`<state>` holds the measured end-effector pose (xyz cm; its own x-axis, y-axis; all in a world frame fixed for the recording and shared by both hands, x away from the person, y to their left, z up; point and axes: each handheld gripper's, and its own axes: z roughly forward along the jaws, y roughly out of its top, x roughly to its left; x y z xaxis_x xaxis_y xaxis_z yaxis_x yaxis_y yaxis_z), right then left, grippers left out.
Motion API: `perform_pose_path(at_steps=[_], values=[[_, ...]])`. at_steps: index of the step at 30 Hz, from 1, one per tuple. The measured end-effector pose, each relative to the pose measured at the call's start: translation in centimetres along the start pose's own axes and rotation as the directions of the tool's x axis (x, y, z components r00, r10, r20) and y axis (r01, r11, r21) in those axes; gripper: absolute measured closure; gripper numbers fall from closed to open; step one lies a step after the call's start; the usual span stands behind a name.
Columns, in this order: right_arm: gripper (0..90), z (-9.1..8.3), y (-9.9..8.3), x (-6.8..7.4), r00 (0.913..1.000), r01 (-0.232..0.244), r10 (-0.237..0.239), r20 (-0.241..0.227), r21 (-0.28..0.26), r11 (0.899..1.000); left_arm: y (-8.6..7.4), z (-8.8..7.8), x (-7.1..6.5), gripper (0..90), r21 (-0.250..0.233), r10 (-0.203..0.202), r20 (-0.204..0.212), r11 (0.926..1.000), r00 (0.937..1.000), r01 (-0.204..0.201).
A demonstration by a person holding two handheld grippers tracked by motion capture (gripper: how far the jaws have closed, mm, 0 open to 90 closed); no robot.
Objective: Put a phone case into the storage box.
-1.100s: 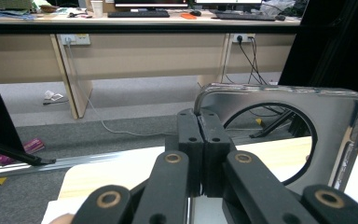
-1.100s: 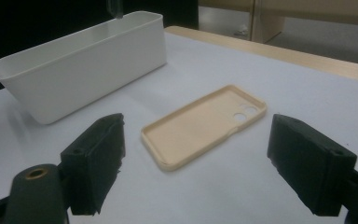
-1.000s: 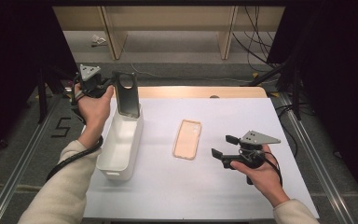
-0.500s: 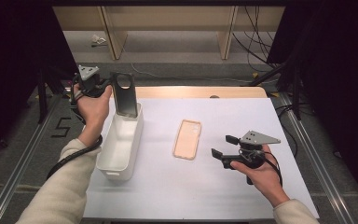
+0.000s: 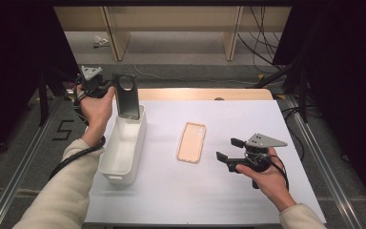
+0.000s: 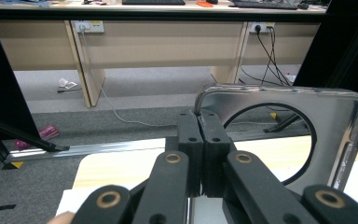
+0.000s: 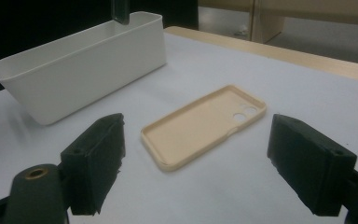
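Observation:
My left gripper (image 5: pixel 115 89) is shut on the edge of a dark, glossy phone case (image 5: pixel 127 98) with a round cut-out. It holds the case upright over the far end of the white bin (image 5: pixel 119 177), with the case's lower edge at the bin's rim. In the left gripper view the jaws (image 6: pixel 199 140) pinch the case's (image 6: pixel 340 135) corner rim. A beige phone case (image 5: pixel 192 142) lies open side up on the white mat. My right gripper (image 5: pixel 228 149) rests to its right, open and holding nothing; its view frames the beige case (image 7: pixel 205 126) between the jaws (image 7: pixel 200 158).
The white mat (image 5: pixel 267 119) covers the table. The bin (image 7: pixel 84 65) stands on the mat's left side, long side running front to back. Beyond the table's far edge are grey floor, wooden desk legs and cables. Dark frame posts stand at both sides.

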<state>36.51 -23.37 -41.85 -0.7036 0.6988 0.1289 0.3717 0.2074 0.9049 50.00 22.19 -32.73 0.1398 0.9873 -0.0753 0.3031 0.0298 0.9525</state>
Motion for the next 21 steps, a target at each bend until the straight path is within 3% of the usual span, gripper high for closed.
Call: perform_pose_path(at_steps=[21], values=[[19.9, 0.0, 0.0, -0.1, 1.0000, -0.006, 0.006, -0.001, -0.003, 1.000, -0.3, 1.2, 0.6, 88.6, 0.029, -0.008, -0.030, 0.9995, 0.9995, 0.009]])
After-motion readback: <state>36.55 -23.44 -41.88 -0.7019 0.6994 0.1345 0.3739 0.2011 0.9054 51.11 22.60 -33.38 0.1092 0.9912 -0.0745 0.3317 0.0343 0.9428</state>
